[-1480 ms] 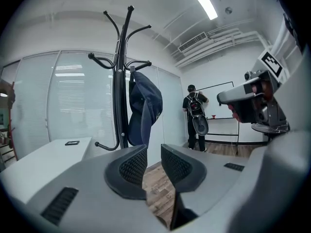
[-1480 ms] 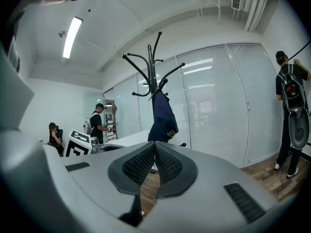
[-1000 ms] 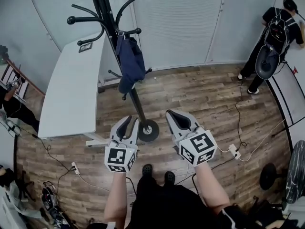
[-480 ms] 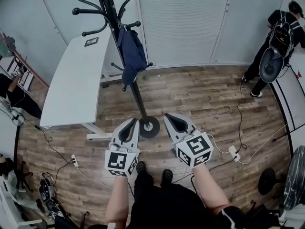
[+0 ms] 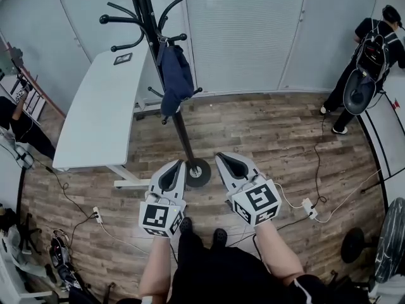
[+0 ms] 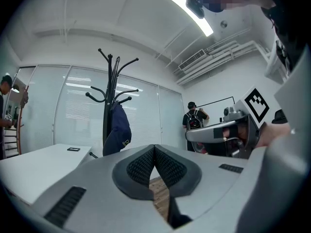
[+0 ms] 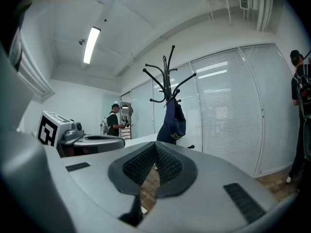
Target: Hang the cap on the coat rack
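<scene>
A dark blue cap [image 5: 174, 76] hangs from a hook of the black coat rack [image 5: 183, 138]; it also shows as the cap [image 6: 116, 133] in the left gripper view and the cap [image 7: 173, 122] in the right gripper view. Both grippers are held low in front of the person, well short of the rack. My left gripper [image 5: 173, 166] is shut with nothing in it, its pads meeting at the tip [image 6: 154, 147]. My right gripper [image 5: 226, 159] is likewise shut and empty [image 7: 155, 145]. The rack's round base [image 5: 198, 171] stands on the wood floor between the two grippers.
A long white table [image 5: 101, 109] stands left of the rack with a small dark object [image 5: 123, 59] on it. A person with a backpack [image 5: 364, 62] stands far right. Cables and a power strip [image 5: 309, 207] lie on the floor. Another person [image 5: 16, 132] is at the left edge.
The view has shifted slightly; both grippers have drifted a little nearer the rack's base. The cap stays hanging on its hook and both grippers remain shut.
</scene>
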`<control>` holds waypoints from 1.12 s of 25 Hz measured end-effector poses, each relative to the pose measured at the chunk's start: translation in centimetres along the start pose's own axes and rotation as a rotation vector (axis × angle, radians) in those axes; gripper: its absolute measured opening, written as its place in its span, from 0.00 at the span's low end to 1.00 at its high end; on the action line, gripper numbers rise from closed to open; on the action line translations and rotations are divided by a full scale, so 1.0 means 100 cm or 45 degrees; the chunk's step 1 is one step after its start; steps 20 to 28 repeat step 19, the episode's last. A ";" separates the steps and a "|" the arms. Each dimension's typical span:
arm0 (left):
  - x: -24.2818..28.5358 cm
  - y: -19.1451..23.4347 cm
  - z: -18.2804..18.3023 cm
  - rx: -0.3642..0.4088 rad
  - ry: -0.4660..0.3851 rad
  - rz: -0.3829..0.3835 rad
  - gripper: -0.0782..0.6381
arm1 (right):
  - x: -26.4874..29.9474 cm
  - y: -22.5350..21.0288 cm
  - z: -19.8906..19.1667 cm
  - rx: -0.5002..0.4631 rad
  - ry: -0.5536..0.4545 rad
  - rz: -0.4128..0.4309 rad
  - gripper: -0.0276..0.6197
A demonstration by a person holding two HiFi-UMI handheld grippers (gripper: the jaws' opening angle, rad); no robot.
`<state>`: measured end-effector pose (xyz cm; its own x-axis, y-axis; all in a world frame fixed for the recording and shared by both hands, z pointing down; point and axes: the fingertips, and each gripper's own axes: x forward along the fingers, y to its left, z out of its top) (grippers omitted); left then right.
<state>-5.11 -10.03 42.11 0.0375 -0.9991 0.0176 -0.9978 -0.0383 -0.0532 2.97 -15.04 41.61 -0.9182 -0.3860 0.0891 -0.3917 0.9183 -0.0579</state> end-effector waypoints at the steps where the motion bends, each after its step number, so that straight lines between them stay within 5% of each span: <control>1: 0.000 0.000 0.001 0.002 -0.003 0.000 0.13 | 0.000 -0.001 0.001 -0.001 -0.003 -0.003 0.09; 28: 0.004 -0.007 -0.007 0.030 0.055 -0.073 0.13 | 0.000 -0.005 0.003 0.013 -0.020 -0.032 0.09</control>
